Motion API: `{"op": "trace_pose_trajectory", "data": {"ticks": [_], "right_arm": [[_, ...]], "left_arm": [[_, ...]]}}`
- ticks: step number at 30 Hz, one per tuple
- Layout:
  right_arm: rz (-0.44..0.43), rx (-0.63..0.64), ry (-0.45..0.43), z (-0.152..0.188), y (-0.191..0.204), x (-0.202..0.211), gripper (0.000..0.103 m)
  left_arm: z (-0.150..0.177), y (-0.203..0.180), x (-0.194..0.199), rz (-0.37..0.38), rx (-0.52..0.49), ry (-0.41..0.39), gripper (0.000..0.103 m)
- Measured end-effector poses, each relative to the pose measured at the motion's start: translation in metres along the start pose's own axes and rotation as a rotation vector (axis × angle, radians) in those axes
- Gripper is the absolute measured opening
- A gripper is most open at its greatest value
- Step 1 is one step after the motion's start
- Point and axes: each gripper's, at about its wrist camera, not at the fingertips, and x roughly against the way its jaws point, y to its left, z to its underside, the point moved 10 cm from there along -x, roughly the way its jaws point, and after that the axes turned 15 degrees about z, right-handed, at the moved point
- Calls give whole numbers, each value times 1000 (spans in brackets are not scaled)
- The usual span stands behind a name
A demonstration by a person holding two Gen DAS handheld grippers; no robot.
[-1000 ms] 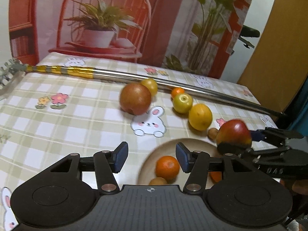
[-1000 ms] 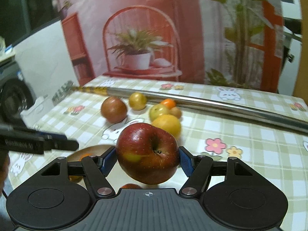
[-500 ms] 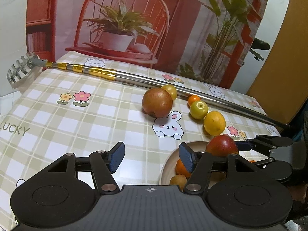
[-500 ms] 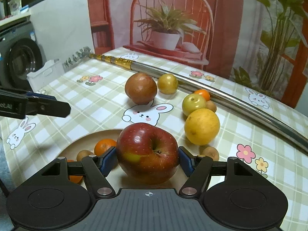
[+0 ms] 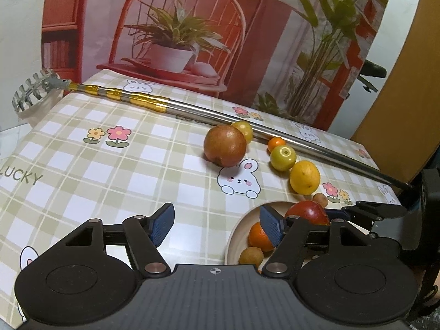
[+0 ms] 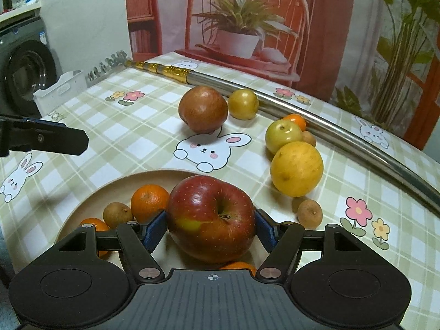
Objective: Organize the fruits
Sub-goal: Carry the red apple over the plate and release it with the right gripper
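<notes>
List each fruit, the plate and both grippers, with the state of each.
Red apple: gripped, over the plate.
Plate: holds oranges and small brown fruits.
Brown apple: loose on the table.
Yellow orange: loose on the table.
Right gripper: shut on the red apple.
Left gripper: empty, jaws opening.

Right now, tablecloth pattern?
Green-and-white check tablecloth with bunnies and flowers; clearest in the left wrist view.

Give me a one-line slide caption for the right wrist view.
Right claw holds a red apple over the fruit plate; more fruit waits on the checked tablecloth.
</notes>
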Motion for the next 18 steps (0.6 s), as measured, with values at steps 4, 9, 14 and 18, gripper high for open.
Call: {"op": "trace_pose_trajectory", "data": {"ticks": [4, 9, 14, 18], "right_arm": [[-7, -10, 0, -1, -1, 0, 65], [-17, -21, -43, -4, -3, 11, 68], [-17, -99, -96, -5, -17, 29, 68], [4, -192, -149, 0, -38, 48, 68]], "left_arm": [[0, -2, 3, -3, 5, -6, 71], [1, -9, 6, -2, -6, -10, 71], [3, -19, 9, 11, -10, -17, 71], [8, -26, 8, 18, -28, -10, 71]]}}
